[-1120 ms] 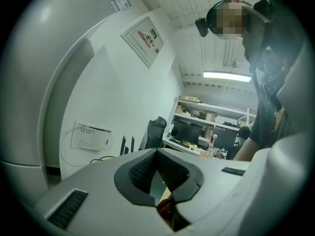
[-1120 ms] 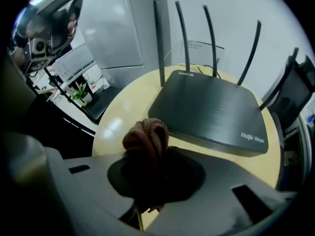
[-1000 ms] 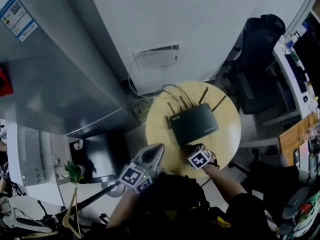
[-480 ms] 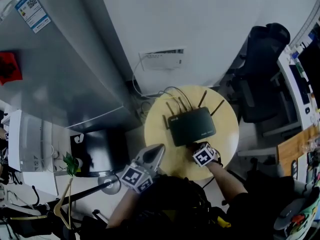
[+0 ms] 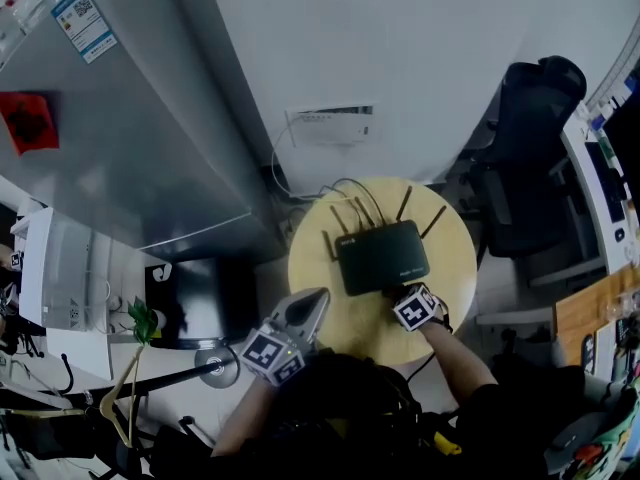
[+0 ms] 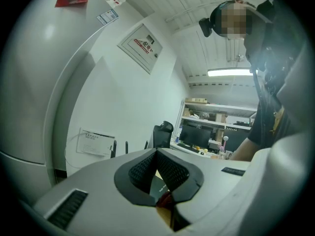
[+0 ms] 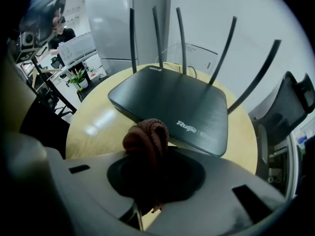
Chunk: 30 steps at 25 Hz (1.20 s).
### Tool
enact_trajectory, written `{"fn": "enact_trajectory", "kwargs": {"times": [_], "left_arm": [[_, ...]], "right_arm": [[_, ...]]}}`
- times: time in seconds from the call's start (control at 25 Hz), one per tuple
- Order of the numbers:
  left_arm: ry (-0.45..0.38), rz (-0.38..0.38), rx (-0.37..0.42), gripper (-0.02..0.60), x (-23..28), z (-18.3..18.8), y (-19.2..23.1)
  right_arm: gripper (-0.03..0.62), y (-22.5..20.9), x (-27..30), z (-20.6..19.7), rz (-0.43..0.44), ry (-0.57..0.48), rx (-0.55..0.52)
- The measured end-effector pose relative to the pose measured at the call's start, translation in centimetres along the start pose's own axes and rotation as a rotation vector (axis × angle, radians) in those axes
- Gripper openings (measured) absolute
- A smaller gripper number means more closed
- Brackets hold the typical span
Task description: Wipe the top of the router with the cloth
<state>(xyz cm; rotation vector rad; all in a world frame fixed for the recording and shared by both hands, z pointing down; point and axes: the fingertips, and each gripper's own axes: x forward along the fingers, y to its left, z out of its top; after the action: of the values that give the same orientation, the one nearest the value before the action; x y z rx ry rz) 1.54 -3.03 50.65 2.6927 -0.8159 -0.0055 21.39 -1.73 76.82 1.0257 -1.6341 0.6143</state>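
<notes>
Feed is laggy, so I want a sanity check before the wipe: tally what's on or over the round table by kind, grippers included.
Black router: 1
Brown cloth: 1
Grippers: 2, the left gripper, shut, and the right gripper, shut on the brown cloth
Total: 4

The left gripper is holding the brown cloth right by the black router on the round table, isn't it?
Not quite: it is the right gripper that holds the brown cloth, as the right gripper view shows. The left gripper has its jaws together with nothing in them. The rest is right: the cloth is by the black router on the round table.
</notes>
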Motion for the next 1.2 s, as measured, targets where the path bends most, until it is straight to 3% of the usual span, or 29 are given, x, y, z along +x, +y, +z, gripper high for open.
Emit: {"fn": "enact_trajectory", "kwargs": {"times": [0.24,0.4,0.76,0.88,1.2], "left_arm": [[0.004,0.005,-0.002,0.002,0.5,0.1,-0.7],[0.003,0.008,0.009,0.002,0.6,-0.1,-0.9],[0.008,0.029,-0.015,0.002,1.2,-0.2,-0.9],[0.006,0.022,0.005,0.002,1.3,-0.6,-0.8],[-0.001,0.036,-0.011,0.002,2.3,-0.7,-1.3]], "right_arm": [[0.064,-2.3,-0.2,-0.5,-0.026,-0.002,0.008],[0.064,-3.0,1.0,-1.4,0.004,-0.009,0.009],[0.064,-6.0,0.1,-2.5,-0.045,0.026,0.039],[0.064,-5.7,1.2,-3.0,-0.004,0.015,0.055],[0.064,-7.4,1.1,-3.6,-0.006,-0.006,0.093]]}}
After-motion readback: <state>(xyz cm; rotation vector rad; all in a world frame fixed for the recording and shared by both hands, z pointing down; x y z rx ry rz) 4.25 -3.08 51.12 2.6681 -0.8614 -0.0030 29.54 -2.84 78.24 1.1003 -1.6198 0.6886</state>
